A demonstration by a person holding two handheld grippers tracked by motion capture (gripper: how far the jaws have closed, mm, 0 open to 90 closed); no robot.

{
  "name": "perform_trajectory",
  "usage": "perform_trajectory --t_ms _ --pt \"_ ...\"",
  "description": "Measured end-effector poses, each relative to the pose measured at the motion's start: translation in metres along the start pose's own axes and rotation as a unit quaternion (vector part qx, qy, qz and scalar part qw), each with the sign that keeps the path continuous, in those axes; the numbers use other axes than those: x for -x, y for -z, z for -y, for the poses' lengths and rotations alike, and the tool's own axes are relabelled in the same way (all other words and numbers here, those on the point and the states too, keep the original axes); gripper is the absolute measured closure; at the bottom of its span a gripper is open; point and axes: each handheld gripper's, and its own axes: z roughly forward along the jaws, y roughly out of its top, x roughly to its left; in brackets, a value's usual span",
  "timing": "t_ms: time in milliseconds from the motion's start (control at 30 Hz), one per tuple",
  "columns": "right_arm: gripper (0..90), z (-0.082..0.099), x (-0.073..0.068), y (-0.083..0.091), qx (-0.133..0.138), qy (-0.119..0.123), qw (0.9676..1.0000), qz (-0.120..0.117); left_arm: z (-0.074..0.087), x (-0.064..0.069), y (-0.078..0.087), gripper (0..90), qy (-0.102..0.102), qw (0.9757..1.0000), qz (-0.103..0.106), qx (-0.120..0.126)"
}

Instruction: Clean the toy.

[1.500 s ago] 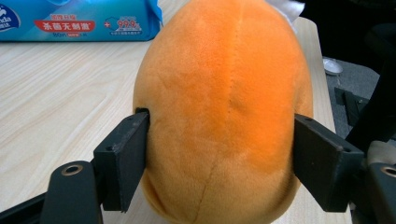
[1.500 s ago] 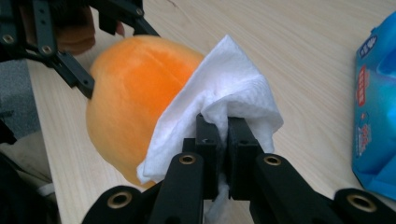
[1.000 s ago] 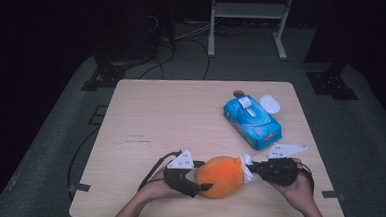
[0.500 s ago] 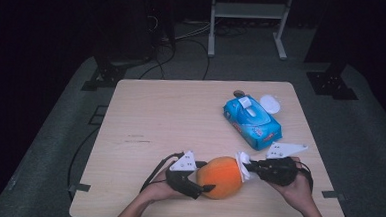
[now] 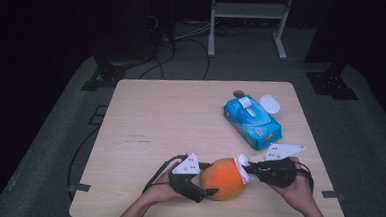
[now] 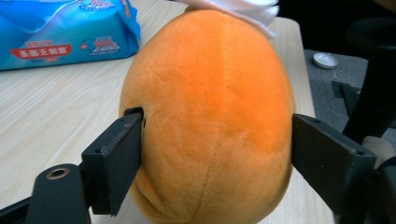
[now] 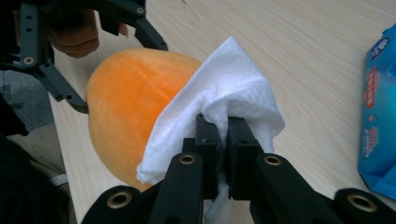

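Observation:
An orange plush toy (image 5: 222, 177) lies on the wooden table (image 5: 155, 116) near its front edge. My left gripper (image 5: 210, 179) holds it from the left. In the left gripper view both jaws touch the toy's (image 6: 215, 107) sides, and the left gripper (image 6: 217, 154) has just been easing its jaws open with the toy still between them. My right gripper (image 5: 245, 167) comes in from the right, shut on a crumpled white tissue (image 7: 229, 84). It (image 7: 223, 126) presses that tissue against the end of the toy (image 7: 135, 93).
A blue pack of wipes (image 5: 253, 119) lies at the back right of the table, with a small white lid (image 5: 270, 102) and a dark round object (image 5: 239, 93) behind it. The front edge runs close under both hands. Cables trail on the floor beyond.

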Motion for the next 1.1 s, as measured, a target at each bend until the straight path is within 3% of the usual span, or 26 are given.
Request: perform_trajectory --t_ms 100,267,400,467,600,700,833,1000,1100 --pt "84.4 -0.002 -0.001 0.001 -0.001 0.000 1.0000 0.001 -0.004 0.006 -0.003 21.7 -0.008 0.9999 -0.009 -0.008" --pt "84.4 -0.010 -0.010 0.000 0.003 0.019 0.9998 -0.008 -0.007 0.009 -0.005 19.9 -0.025 0.9996 -0.011 -0.007" --pt "84.4 -0.006 -0.005 0.000 -0.001 0.010 0.9998 -0.015 -0.004 -0.002 -0.004 11.0 0.010 0.9998 -0.015 -0.006" --pt "84.4 -0.004 -0.001 0.001 -0.002 0.003 0.9999 -0.016 -0.002 -0.002 -0.006 14.0 0.017 0.9998 -0.008 -0.004" --pt "84.4 -0.007 -0.004 0.000 -0.005 0.006 0.9999 -0.010 -0.009 0.007 -0.007 23.2 -0.010 0.9997 -0.020 -0.012" --pt "84.4 -0.015 -0.012 -0.001 0.012 0.010 0.9995 -0.028 -0.013 0.014 -0.010 25.0 -0.031 0.9990 -0.026 -0.017" --pt "84.4 -0.025 -0.024 -0.008 0.011 0.038 0.9987 -0.032 -0.014 0.016 -0.009 28.3 -0.043 0.9983 -0.033 -0.022" --pt "84.4 -0.016 -0.009 -0.002 0.005 0.016 0.9996 -0.023 -0.010 0.014 -0.007 30.8 -0.038 0.9989 -0.024 -0.014" --pt "84.5 -0.004 0.005 0.005 0.000 -0.012 0.9999 -0.010 -0.011 0.014 -0.008 28.5 -0.038 0.9990 -0.022 -0.007"
